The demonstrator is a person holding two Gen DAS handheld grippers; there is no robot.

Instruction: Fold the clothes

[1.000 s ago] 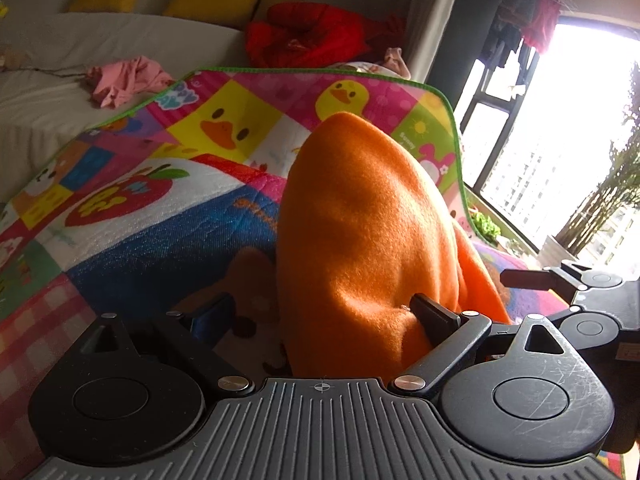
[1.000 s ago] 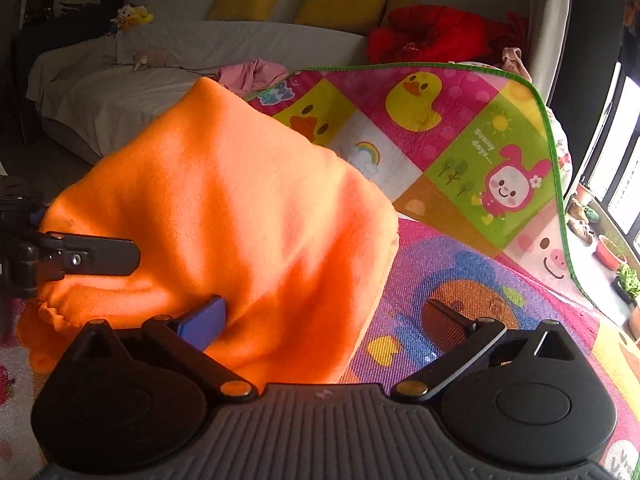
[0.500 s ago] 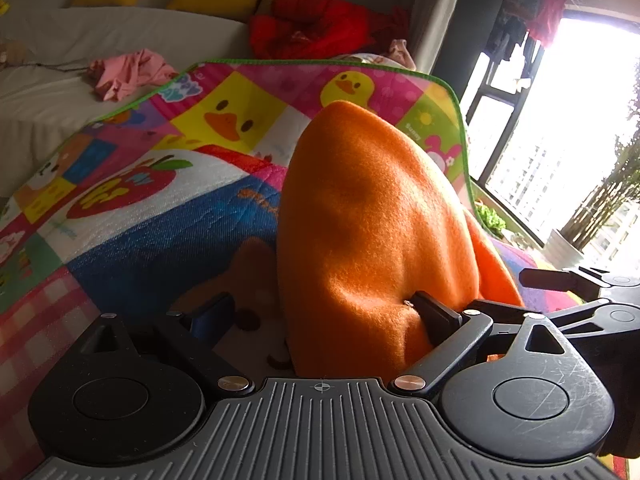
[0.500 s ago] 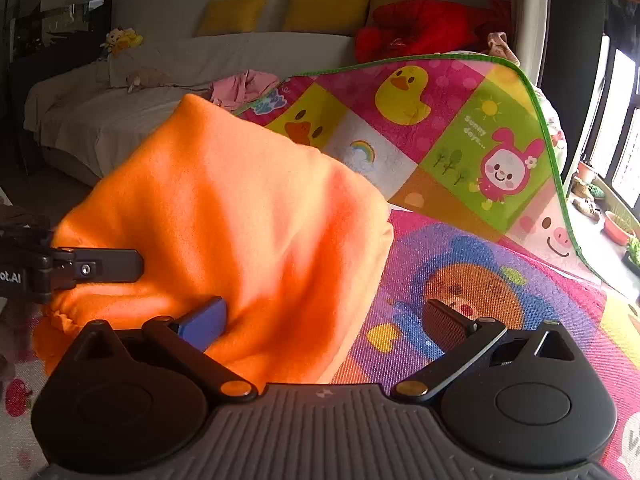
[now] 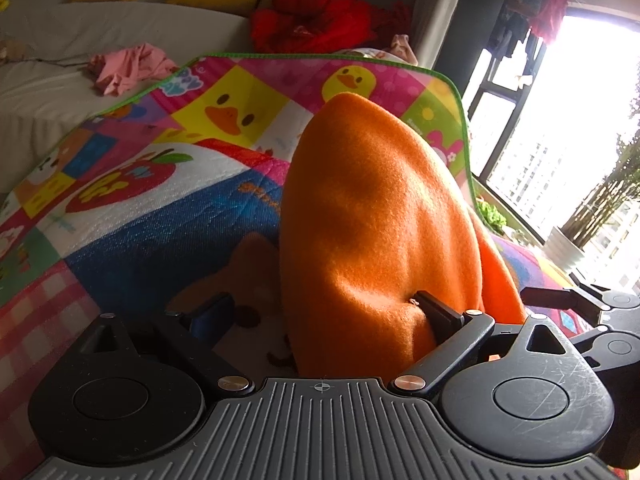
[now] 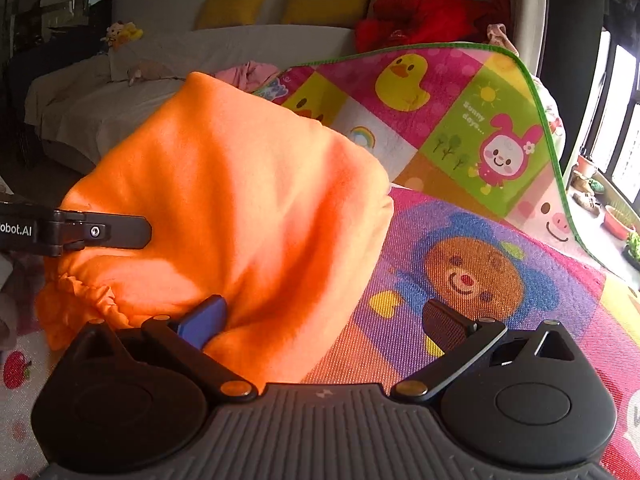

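Currently the play mat (image 6: pixel 500 240), spread flat, serves as folding base. Orange fleece garment (image 6: pixel 240 208) hangs lifted above it, bunched between both tools, probably to carry one edge over. Left tool (image 5: pixel 320 316): fingers spread wide, cloth against right finger only. Right tool (image 6: pixel 324 320): likewise wide apart; true grip cannot be told.

The centre of both views is blocked by the raised orange fleece garment (image 5: pixel 376 216). Open play mat (image 6: pixel 480 280) is left free at lower right of the right wrist view. The upturned mat edge (image 6: pixel 532 92) closes the background.
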